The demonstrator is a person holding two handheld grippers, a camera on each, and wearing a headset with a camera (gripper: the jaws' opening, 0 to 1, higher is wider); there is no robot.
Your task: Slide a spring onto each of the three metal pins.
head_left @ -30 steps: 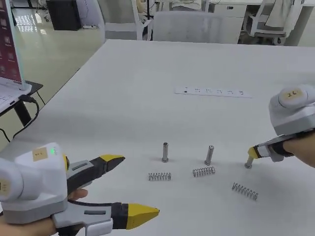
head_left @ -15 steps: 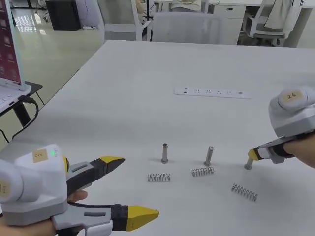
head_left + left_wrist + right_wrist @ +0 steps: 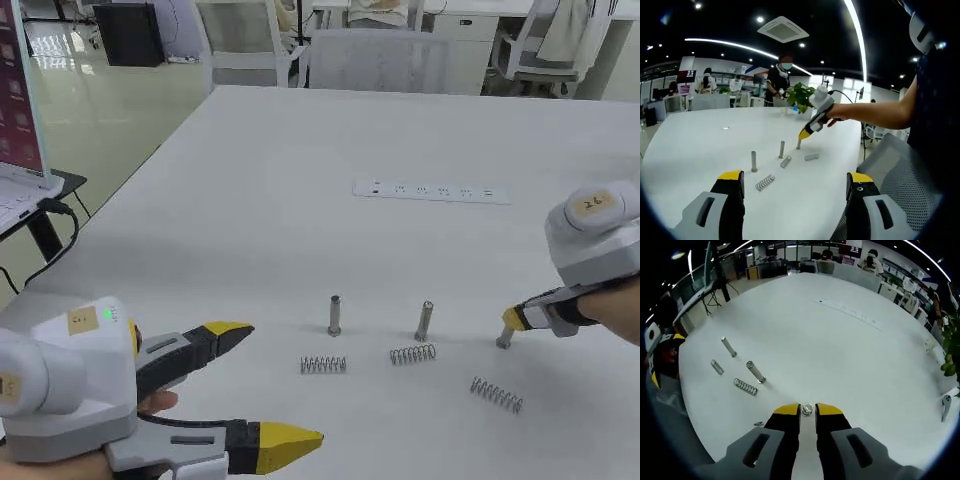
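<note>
Springs (image 3: 323, 365) lie loose on the desk (image 3: 300, 200), each at about 6 o'clock of its own pin (image 3: 335, 314). Right hand-held gripper (image 3: 513, 319) pinches the 3 o'clock pin (image 3: 504, 339); left hand-held gripper (image 3: 282, 383), at 7 o'clock, is spread wide.

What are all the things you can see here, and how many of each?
table: one, white, under everything.
pins: three, silver, in a row near the table's front edge; the right pin sits between the jaws of the right gripper.
springs: three, silver, lying on the table, one just in front of each pin.
power strip: one, white, farther back on the table.
chairs: a few, pale grey, past the table's far edge.
laptop: one, open, on a stand left of the table.
left gripper: one, yellow-tipped, jaws open, front left.
right gripper: one, yellow-tipped, shut on the right pin.
</note>
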